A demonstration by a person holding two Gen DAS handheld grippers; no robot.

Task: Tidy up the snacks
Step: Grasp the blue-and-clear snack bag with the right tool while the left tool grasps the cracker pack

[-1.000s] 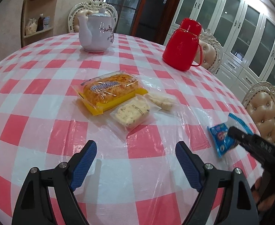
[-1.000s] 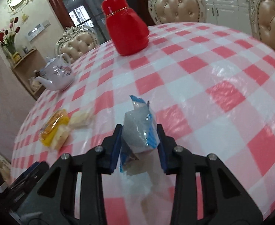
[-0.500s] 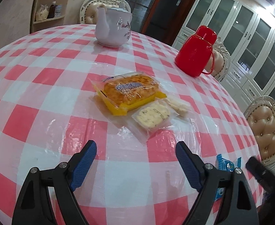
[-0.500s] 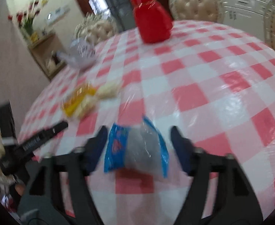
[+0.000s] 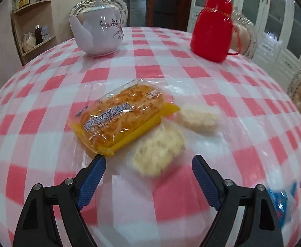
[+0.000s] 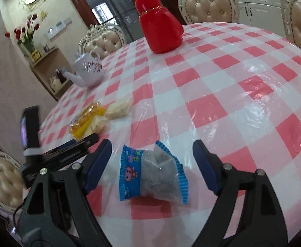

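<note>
A blue-edged snack packet (image 6: 152,175) with a cartoon figure on its wrapper lay flat on the checked tablecloth (image 6: 222,94), between the blue-padded fingers of the right gripper (image 6: 152,160). The jaws were opening, and neither pad touched the wrapper, so the packet was released and rested on the cloth alone.

Farther across the table, the other snacks sat grouped together: a yellow-trayed meat floss bread (image 5: 121,121) in clear wrap, a pale cake in clear film (image 5: 158,150) touching its near right edge, and a second pale cake (image 5: 198,117) just beside both. The left gripper (image 5: 148,164) hovered over the cloth with its jaws spread wide and nothing between the pads; the nearer pale cake lay just ahead of the gap, and the left finger's tip stood close to the corner of the bread pack. The nearer cake and the blue packet appeared blurred in the left wrist view, the packet only as a blue smear at the lower right edge.

Beyond the snacks stood a white floral teapot (image 5: 98,35) and a red jug (image 5: 212,28), well apart from each other. Padded chairs (image 6: 208,4) ringed the table.
</note>
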